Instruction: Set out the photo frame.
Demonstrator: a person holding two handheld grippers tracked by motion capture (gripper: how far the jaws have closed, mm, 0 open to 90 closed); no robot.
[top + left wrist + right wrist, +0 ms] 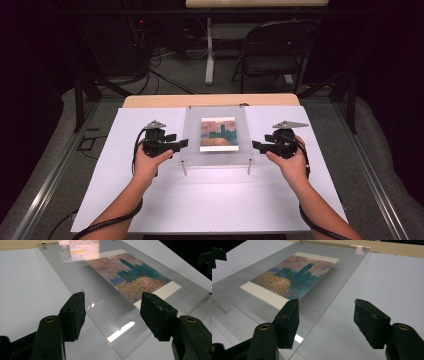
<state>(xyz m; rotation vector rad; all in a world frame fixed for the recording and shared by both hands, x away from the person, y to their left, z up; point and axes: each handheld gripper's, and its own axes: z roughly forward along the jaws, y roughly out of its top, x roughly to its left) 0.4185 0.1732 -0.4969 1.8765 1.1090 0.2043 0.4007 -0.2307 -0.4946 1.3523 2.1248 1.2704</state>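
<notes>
Frame: clear acrylic picture frame [218,136] with painted landscape print [218,134], flat on white table sheet [210,205]
Left gripper [181,144]: beside frame's left edge, jaws wide, empty
Right gripper [256,146]: beside frame's right edge, jaws wide, empty

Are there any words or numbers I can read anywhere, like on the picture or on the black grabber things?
None: no words, numbers or signs can be read anywhere.
The painted card under the clear plastic sheet shows only colours and a white border, no writing.
The left gripper and right gripper carry no label that can be made out.
</notes>
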